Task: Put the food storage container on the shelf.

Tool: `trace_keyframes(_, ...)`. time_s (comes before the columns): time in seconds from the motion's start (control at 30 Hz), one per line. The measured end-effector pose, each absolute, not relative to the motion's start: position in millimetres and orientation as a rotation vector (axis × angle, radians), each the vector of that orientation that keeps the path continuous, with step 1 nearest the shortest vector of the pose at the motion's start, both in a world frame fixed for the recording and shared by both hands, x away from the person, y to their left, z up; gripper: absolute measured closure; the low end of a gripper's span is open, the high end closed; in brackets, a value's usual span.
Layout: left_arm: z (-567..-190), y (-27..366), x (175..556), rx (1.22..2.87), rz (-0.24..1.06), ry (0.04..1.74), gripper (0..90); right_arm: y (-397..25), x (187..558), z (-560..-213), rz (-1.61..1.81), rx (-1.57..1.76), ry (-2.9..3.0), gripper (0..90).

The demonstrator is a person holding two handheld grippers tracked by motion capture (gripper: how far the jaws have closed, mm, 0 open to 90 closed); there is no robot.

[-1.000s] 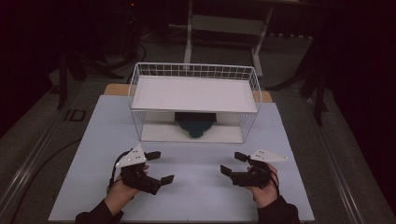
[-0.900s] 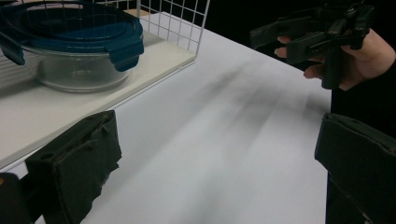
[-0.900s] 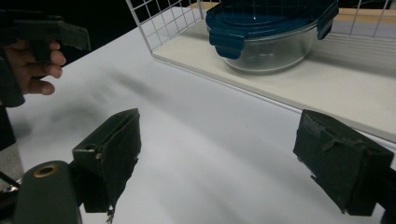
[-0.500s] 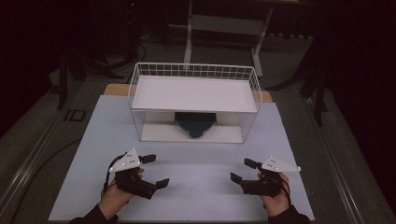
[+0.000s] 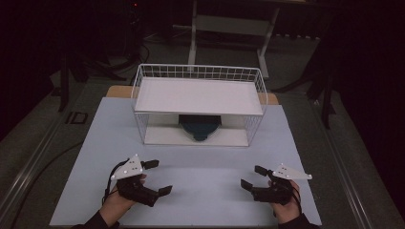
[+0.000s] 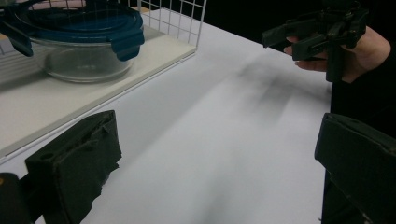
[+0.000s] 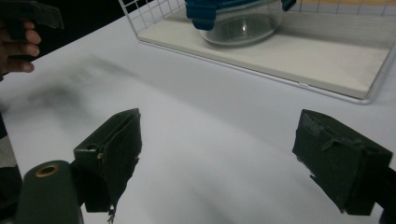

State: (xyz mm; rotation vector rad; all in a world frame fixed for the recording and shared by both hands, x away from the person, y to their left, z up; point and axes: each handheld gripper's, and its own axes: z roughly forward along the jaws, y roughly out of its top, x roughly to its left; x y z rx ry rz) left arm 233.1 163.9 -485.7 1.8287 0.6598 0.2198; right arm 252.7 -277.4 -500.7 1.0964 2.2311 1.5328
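A glass bowl with a blue clip lid [image 5: 199, 126] stands on the white base board inside a white wire rack [image 5: 143, 95], under the rack's white shelf [image 5: 198, 95]. My left gripper [image 5: 159, 177] lies near the front left of the white table, open and holding nothing. My right gripper [image 5: 252, 176] lies at the front right, also open and holding nothing. The two face each other. In the left gripper view the bowl [image 6: 77, 42] is at upper left and the right gripper [image 6: 317, 35] at upper right. In the right gripper view the bowl [image 7: 238, 16] is at the top.
The white table top [image 5: 205, 162] stretches between the grippers and the rack. The rack's wire wall [image 7: 140, 14] and base board edge [image 7: 261, 70] stand ahead of the right gripper. A dark floor and a metal frame [image 5: 229, 24] lie beyond the table.
Both hands have drawn back toward the table's near edge and a little farther apart. The jaws of both grippers stay open.
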Motion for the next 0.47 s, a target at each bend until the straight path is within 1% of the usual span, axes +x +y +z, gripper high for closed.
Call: trace_keyframes(0.47, -490.6, 162.1, 236.0, 1.834, 0.214, 0.670, 0.3, -278.9, 257.5, -507.3, 1.519, 1.139, 2.249, 15.0)
